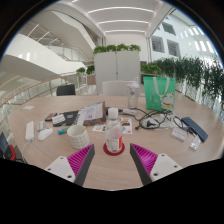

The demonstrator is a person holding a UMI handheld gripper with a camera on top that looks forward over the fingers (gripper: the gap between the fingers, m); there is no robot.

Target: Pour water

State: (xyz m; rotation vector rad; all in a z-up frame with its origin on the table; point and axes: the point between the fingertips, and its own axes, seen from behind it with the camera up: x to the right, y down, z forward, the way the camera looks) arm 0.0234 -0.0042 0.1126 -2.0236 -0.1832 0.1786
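I am in a big bright room with white walls, long ceiling lights and lots of green plants (185, 72) along the far side. A white cabinet (117, 68) with plants on top stands behind the table. The wide wooden table (105, 170) is under me, and it is messy with papers, cables, a dark flat case (194, 127) and other little things I cannot name. A green bag or box (158, 92) stands far back on it. Nearer to me is a white cup (78, 136), a bit to one side of my fingers. Just ahead of my gripper (113, 163) stands a small clear bottle (114, 136) with a red band on it. I think that is what holds the water. My fingers are wide open and hold nothing. The bottle is in line with the gap, but not inside it yet. I think my job now is to go forward slowly, keep the bottle in the middle, and squeeze it gently around its body so it does not tip. Then I can carry it to the cup.
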